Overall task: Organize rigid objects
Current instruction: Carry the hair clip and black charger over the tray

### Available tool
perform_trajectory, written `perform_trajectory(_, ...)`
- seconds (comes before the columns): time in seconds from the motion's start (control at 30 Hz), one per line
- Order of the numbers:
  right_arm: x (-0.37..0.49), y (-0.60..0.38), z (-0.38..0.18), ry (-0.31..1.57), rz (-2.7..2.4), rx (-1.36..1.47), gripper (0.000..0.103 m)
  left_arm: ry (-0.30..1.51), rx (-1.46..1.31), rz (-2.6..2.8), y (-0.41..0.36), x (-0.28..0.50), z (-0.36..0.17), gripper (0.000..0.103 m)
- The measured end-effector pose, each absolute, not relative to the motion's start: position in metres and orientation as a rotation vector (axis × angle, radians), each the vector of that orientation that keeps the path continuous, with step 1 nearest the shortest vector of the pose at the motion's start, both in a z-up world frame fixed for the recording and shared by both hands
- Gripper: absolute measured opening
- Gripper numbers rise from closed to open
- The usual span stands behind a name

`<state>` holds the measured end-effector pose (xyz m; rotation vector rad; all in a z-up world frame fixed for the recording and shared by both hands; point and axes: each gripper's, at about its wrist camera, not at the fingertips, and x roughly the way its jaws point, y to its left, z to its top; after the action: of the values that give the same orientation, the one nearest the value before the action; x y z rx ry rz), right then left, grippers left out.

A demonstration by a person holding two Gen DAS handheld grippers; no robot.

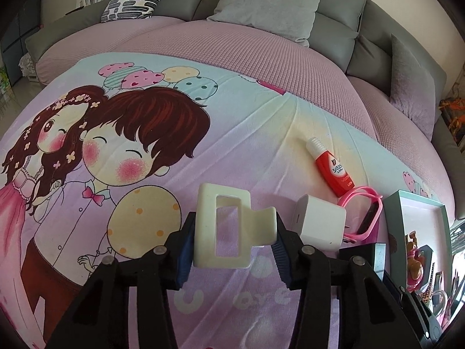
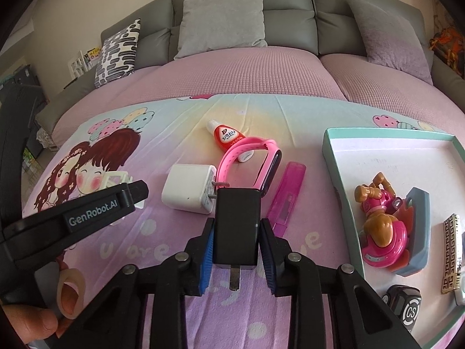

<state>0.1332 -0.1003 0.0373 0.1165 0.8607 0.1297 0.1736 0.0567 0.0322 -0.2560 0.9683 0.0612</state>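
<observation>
Sofa seat under a pink waffle cover, with a cartoon-print blanket (image 2: 151,241) spread over it as the working surface; grey back cushions (image 2: 223,20) and a black-and-white patterned pillow (image 2: 117,52) stood behind.

Left gripper (image 1: 234,240) pinched a cream hair claw clip (image 1: 225,228) between its blue pads, just above the blanket. Clip's long axis ran roughly upright in the left wrist view, its rectangular opening facing the camera and its lever end pointing toward the right pad.

Right gripper (image 2: 237,242) pinched a black plug adapter (image 2: 237,226), pads pressed on both of its sides. Adapter's long axis lay along the fingers, its metal prong pointing back toward the camera.

White charger cube (image 2: 189,189) lay on the blanket just left of the black adapter, prongs pointing right. Pink smartwatch (image 2: 250,160) stood on edge beside the charger. Red tube with a white cap (image 2: 223,138) lay behind the watch, cap pointing away. Translucent pink case (image 2: 286,195) lay to the right, long axis running away from the camera.

Teal-rimmed box lid (image 2: 334,157) sat at right, holding a pink toy dog figure (image 2: 380,226) and a grey-blue piece (image 2: 418,229) touching it.

A thumb (image 2: 29,322) showed at lower left in the right wrist view.
</observation>
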Motion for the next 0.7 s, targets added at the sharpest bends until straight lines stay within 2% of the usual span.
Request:
perform_trajectory(0.4, 0.117, -0.126, 0.080, 0.736, 0.079, 0.175, 0.031, 0.819, -0.251, 0.006, 0.048, 0.156, 0.090, 0.049)
perform_trajectory(0.7, 0.107, -0.170, 0.102, 0.667, -0.037, 0.167, 0.031, 0.760, -0.201, -0.102, 0.004, 0.153, 0.116, 0.049)
